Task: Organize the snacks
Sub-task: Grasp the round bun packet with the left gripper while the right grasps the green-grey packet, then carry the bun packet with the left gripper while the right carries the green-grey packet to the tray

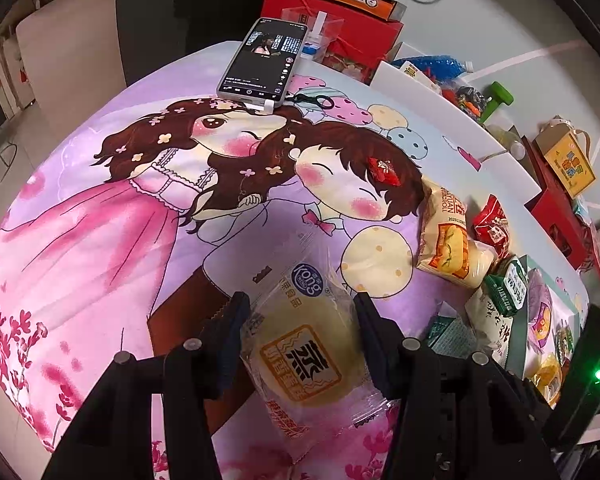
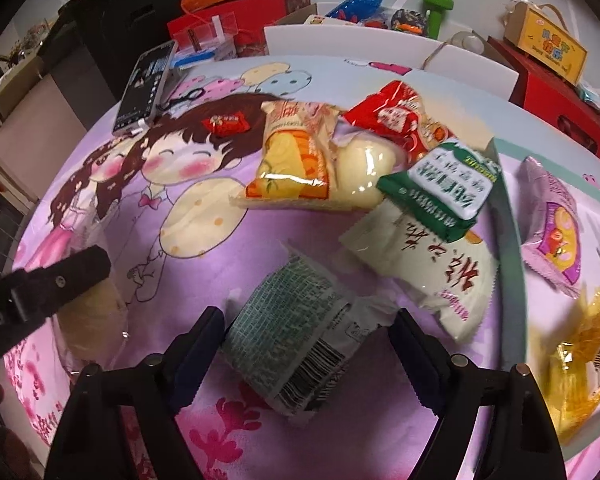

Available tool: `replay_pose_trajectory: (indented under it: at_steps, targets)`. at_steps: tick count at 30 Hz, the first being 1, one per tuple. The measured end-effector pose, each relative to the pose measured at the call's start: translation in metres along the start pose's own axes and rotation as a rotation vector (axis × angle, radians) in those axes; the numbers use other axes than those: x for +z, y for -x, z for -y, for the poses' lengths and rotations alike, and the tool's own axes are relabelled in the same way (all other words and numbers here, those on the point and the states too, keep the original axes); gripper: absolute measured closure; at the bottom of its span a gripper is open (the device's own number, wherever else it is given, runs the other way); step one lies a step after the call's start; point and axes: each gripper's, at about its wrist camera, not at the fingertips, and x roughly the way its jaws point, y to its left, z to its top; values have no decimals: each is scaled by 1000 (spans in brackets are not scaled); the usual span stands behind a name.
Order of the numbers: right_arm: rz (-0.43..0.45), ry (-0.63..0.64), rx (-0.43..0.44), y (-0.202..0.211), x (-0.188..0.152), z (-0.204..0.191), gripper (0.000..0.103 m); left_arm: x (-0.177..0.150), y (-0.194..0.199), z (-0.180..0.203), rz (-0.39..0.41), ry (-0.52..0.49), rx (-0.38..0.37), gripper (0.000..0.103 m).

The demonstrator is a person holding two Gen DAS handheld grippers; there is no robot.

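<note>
My left gripper [image 1: 300,308] straddles a clear-wrapped round yellow cake [image 1: 306,344] lying on the cartoon cloth [image 1: 100,240]; the jaws stand at its two sides, open. My right gripper [image 2: 306,320] is open around a green-printed packet [image 2: 296,336] lying back side up, not touching it. Beyond it lies a pile: a white packet with red script [image 2: 428,268], a green and white packet [image 2: 448,180], a yellow and orange bun pack [image 2: 296,160] and a red packet [image 2: 396,116]. A small red candy [image 2: 225,123] lies apart on the cloth.
A phone [image 1: 262,64] lies at the cloth's far edge beside red and orange boxes [image 1: 340,12]. A teal-edged board [image 2: 512,240] at right holds a purple packet [image 2: 556,224] and a yellow packet [image 2: 588,352]. The left gripper's finger [image 2: 60,276] shows at the right view's left.
</note>
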Motion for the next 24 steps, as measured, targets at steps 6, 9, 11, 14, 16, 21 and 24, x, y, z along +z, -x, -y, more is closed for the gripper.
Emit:
replay_pose_trajectory:
  at_steps: [6, 9, 11, 14, 16, 21, 24]
  targets:
    - [8, 35, -45, -3, -4, -5, 28, 0, 0, 0, -1, -3, 3, 48]
    - [14, 35, -32, 0, -4, -4, 38, 0, 0, 1, -1, -7, 5, 48]
    - [17, 34, -25, 1, -4, -4, 43, 0, 0, 2, 0, -10, 8, 48]
    - [19, 32, -7, 4, -4, -2, 46, 0, 1, 3, 2, -14, 9, 48]
    - [19, 29, 4, 6, -4, 0, 48, 0, 2, 4, 5, -19, 10, 48]
    - [31, 23, 33, 14, -5, 3, 49, 0, 6, 7, 19, -31, 11, 48]
    - [51, 18, 51, 25, -5, 6, 49, 0, 9, 10, 28, -40, 9, 48]
